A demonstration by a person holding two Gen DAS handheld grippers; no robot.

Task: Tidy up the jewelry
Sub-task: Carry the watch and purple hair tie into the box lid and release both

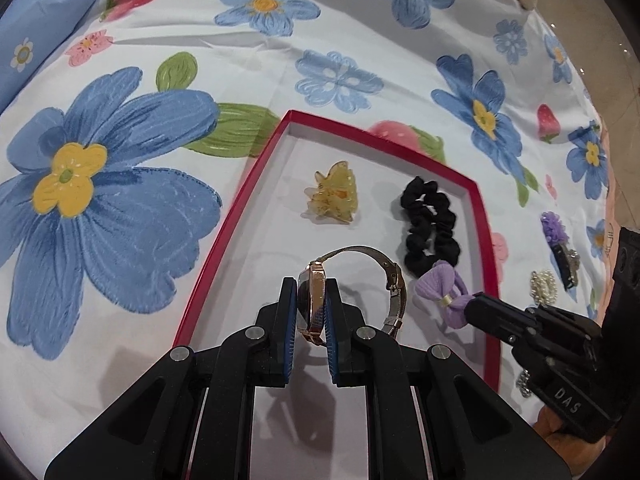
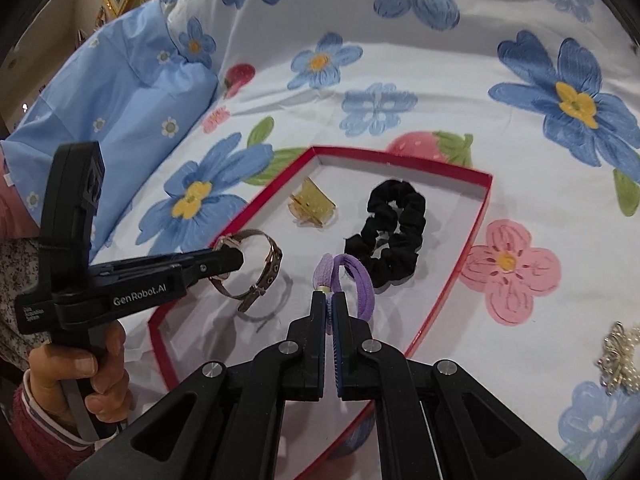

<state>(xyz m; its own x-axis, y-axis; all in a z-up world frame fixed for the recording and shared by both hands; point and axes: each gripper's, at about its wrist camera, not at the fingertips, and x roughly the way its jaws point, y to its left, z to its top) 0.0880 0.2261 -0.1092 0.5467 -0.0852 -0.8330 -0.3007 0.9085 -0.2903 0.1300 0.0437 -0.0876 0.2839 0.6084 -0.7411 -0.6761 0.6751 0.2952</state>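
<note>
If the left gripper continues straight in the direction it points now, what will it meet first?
Probably the white floor of the red box. The left gripper, shut on the watch, points down into the box, so the watch would likely touch first. The yellow hair claw lies farther ahead; depth is uncertain.

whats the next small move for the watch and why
Probably lower the left gripper a little and open it. It is shut on the watch, which hangs over bare floor of the red box, clear of the yellow claw clip and black scrunchie.
</note>
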